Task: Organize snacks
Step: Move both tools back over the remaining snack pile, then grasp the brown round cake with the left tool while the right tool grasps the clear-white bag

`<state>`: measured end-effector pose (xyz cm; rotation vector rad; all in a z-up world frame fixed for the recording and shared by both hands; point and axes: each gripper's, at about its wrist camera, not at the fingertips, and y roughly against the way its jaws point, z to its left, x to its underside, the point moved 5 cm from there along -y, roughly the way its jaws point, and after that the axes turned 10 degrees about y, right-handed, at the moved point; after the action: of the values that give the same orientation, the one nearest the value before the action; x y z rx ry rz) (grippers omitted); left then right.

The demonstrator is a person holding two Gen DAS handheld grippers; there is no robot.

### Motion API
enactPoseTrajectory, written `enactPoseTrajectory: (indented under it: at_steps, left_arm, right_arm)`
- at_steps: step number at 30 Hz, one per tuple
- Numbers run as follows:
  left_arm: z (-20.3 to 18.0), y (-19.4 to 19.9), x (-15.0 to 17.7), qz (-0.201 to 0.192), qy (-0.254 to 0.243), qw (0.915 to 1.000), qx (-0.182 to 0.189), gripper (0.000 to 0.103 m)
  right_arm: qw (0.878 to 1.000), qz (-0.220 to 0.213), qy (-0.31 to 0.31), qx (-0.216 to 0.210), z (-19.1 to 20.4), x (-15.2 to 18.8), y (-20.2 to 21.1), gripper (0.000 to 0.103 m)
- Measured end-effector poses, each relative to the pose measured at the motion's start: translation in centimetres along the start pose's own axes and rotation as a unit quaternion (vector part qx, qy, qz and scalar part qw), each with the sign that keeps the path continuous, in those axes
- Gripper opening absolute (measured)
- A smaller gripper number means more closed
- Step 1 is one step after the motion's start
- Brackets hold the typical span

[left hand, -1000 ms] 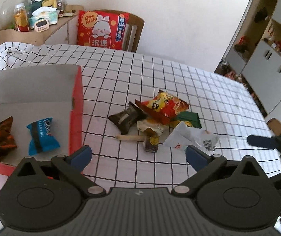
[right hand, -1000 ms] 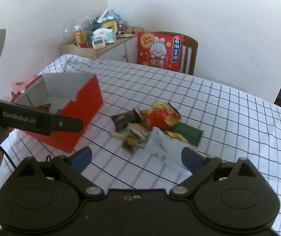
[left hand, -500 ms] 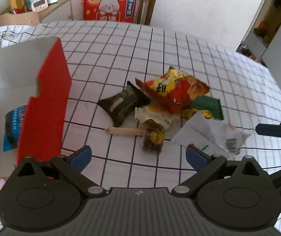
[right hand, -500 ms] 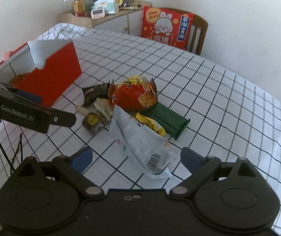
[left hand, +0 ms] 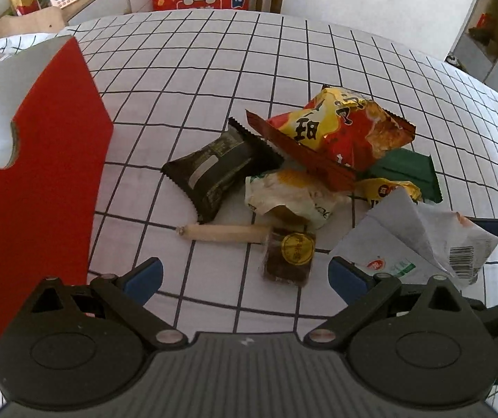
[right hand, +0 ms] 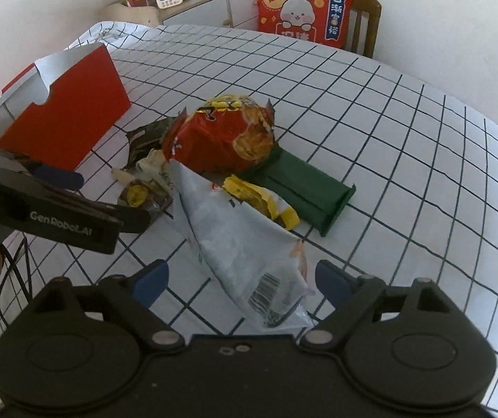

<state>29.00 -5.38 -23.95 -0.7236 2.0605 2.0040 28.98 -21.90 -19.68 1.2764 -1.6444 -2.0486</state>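
Observation:
A pile of snacks lies on the checked tablecloth [left hand: 283, 52]: a black packet [left hand: 217, 167], a red-and-yellow chip bag [left hand: 339, 129], a green pack [left hand: 405, 170], a pale sausage stick [left hand: 228, 233], a brown sweet with a gold sticker [left hand: 290, 254] and a crumpled white packet [left hand: 419, 240]. My left gripper [left hand: 245, 275] hangs open just above the stick and the sweet, holding nothing. In the right wrist view, my right gripper [right hand: 242, 278] straddles the barcode end of the white packet [right hand: 245, 244]. Its jaws are closing and the pads stand clear of the packet.
A red cardboard box [left hand: 40, 191] stands open at the left, close beside the left gripper. A chair with a red rabbit cushion [right hand: 301, 10] is at the table's far edge. A cluttered sideboard [right hand: 193, 3] and shelves [left hand: 492, 17] line the walls.
Both grippers have come down and forward onto the pile, which now looks larger and nearer. The right jaws have narrowed a little around the white packet. The box has slid to the left of the view.

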Motion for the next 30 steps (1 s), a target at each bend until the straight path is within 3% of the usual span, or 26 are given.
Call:
enactPoseTrajectory:
  at_steps: [2,8,11,20,30]
  left_arm:
    - [-0.1,-0.2,-0.1,-0.001,0.0,1.0,-0.001,0.101]
    - [-0.2,-0.7,-0.3,0.0,0.004,1.0,-0.001,0.086]
    - [-0.3,-0.7,-0.2,0.001,0.0,1.0,0.001,0.073]
    - [-0.7,0.2,0.2,-0.008,-0.002,0.9998,0.02,0.034]
    - [1.0,0.8,0.3,0.002,0.028,0.999,0.035,0.03]
  right_arm:
    - [1.0,0.002,-0.002,-0.001,-0.2,0.0,-0.4,0.083]
    - [1.0,0.005,-0.003,0.002,-0.3,0.1,-0.8,0.074]
    - [1.0,0.007,-0.002,0.012,-0.3,0.2,-0.8,0.067]
    - [0.999,0.008,-0.003,0.032,0.1,0.4,-0.4,0.062]
    - [0.998,-0.003,-0.04,0.042,0.9,0.9,1.4,0.06]
